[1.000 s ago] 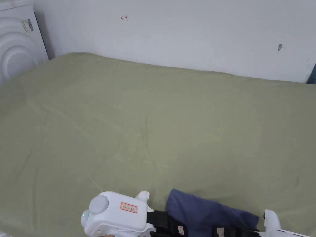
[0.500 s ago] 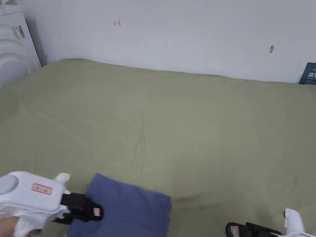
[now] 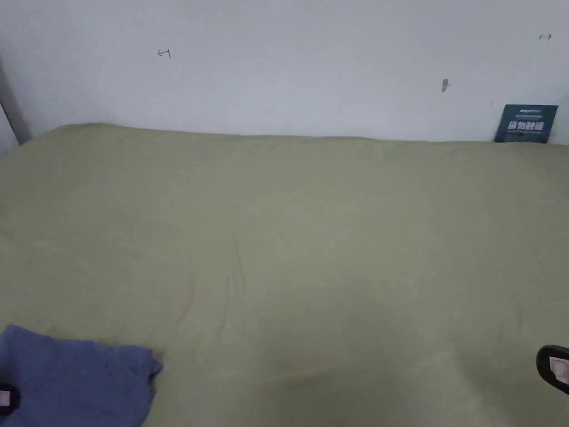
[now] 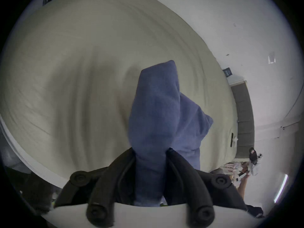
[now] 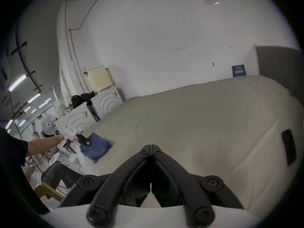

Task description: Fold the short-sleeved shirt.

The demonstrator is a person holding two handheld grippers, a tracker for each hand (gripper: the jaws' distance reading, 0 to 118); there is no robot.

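The blue short-sleeved shirt (image 3: 75, 378) is a folded bundle at the bed's near left corner. My left gripper (image 4: 151, 151) is shut on one end of it, and the cloth (image 4: 156, 108) runs out from between the jaws over the green sheet. In the head view only the left gripper's black tip (image 3: 5, 397) peeks in at the shirt's left edge. My right gripper (image 5: 150, 146) is shut with nothing between its jaws, over the bed's near right side (image 3: 555, 370). From there the shirt (image 5: 95, 146) and the left gripper (image 5: 83, 140) lie far to the left.
A green sheet (image 3: 289, 233) covers the wide bed, which meets a white wall at the back. A dark blue sign (image 3: 525, 123) leans at the back right. White cabinets (image 5: 105, 103) stand past the bed's left end. A seated person (image 5: 57, 174) is beyond the near left corner.
My right gripper let go of the shirt and drew off to the right. The left gripper carried the folded shirt left to the bed's corner. The head camera panned right.
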